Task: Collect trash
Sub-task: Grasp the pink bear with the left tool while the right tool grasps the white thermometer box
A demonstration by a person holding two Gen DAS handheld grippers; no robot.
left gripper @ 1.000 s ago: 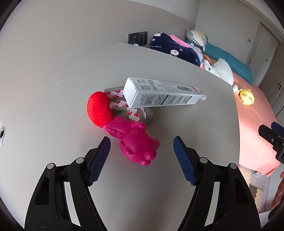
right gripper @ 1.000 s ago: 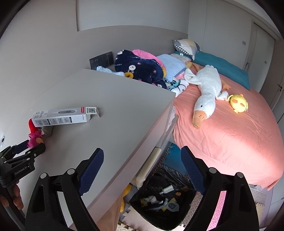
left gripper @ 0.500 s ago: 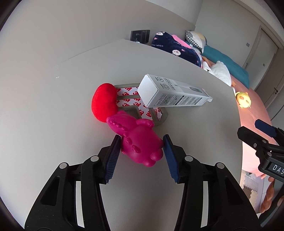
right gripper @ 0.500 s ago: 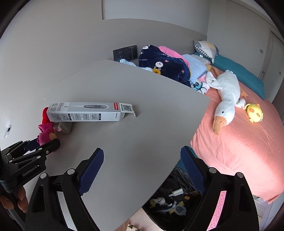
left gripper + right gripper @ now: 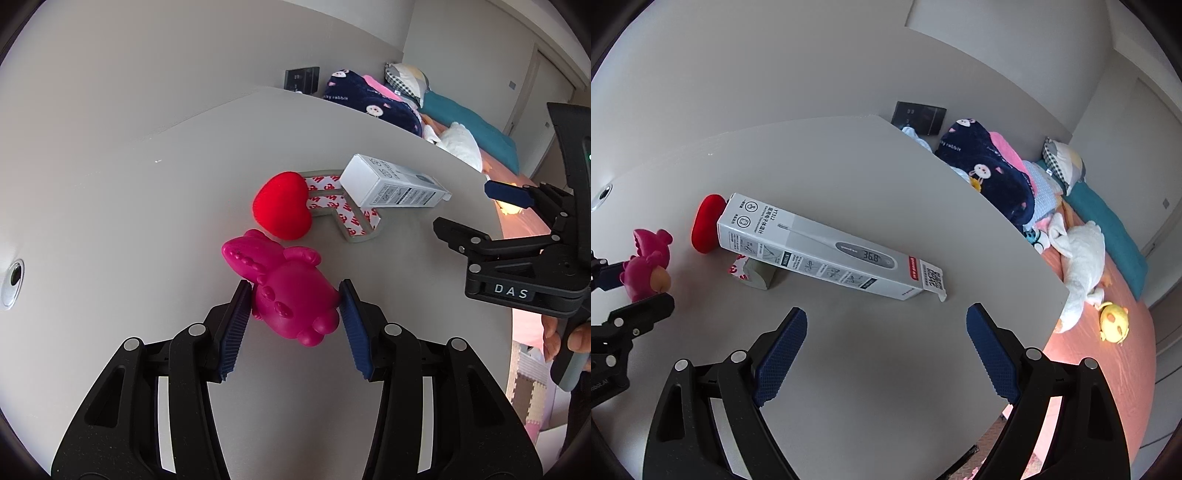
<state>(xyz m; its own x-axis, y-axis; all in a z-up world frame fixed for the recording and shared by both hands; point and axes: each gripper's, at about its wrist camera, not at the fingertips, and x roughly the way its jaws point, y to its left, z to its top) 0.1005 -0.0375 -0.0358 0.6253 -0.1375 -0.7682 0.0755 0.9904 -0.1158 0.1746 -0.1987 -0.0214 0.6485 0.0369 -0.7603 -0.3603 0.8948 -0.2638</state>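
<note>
The left gripper (image 5: 293, 304) clamps the pink toy (image 5: 284, 291); the right gripper (image 5: 886, 347) gapes wide just before the thermometer box (image 5: 827, 251).

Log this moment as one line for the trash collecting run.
left gripper: shut on pink toy | right gripper: open, nothing between its pads, near thermometer box | table: red heart beside box

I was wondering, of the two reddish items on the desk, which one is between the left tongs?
The magenta bear figure, clamped by the left tongs; the red heart cushion lies free beyond it.
</note>
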